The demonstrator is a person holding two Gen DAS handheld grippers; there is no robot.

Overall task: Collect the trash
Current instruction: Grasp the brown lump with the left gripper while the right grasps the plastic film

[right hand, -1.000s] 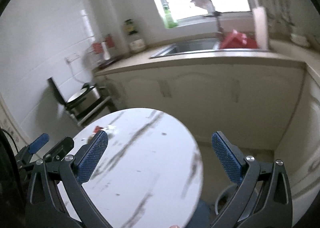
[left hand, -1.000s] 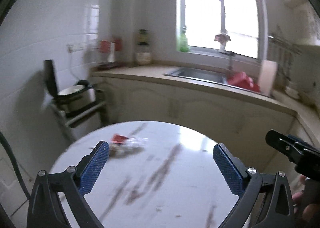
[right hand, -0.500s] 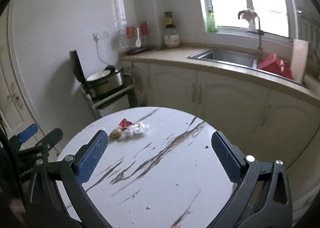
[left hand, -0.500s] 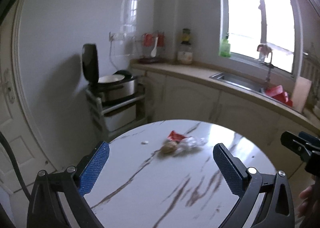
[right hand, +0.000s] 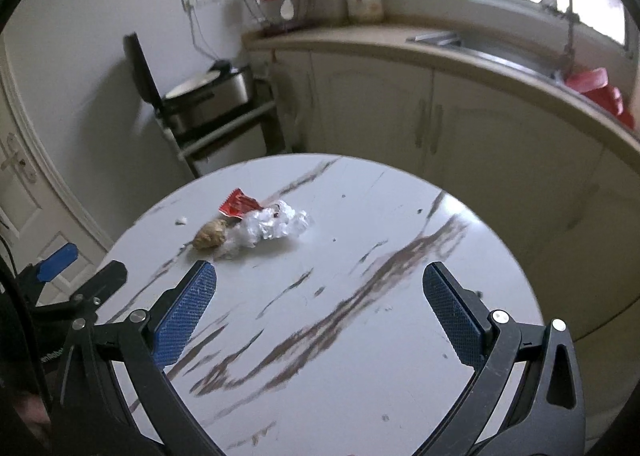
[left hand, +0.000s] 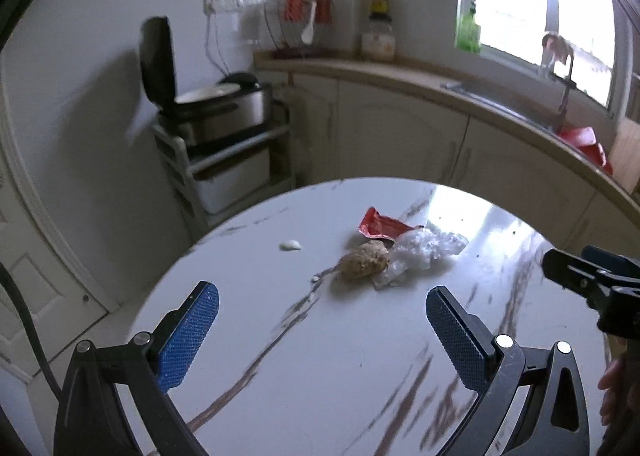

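Left gripper (left hand: 322,310) and right gripper (right hand: 319,298) are hanging wide open and empty above the round table (left hand: 320,376) as we are facing the trash: a red wrapper (left hand: 382,224), a brown lump (left hand: 364,260) and crumpled plastic (left hand: 424,250) touching in one heap. We are judging the thin plastic likely to slip, and the lump to crumble if squeezed hard.

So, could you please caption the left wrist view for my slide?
Open left hand-held gripper faces a red wrapper, brown crumbly lump and crumpled clear plastic on the round marble table.
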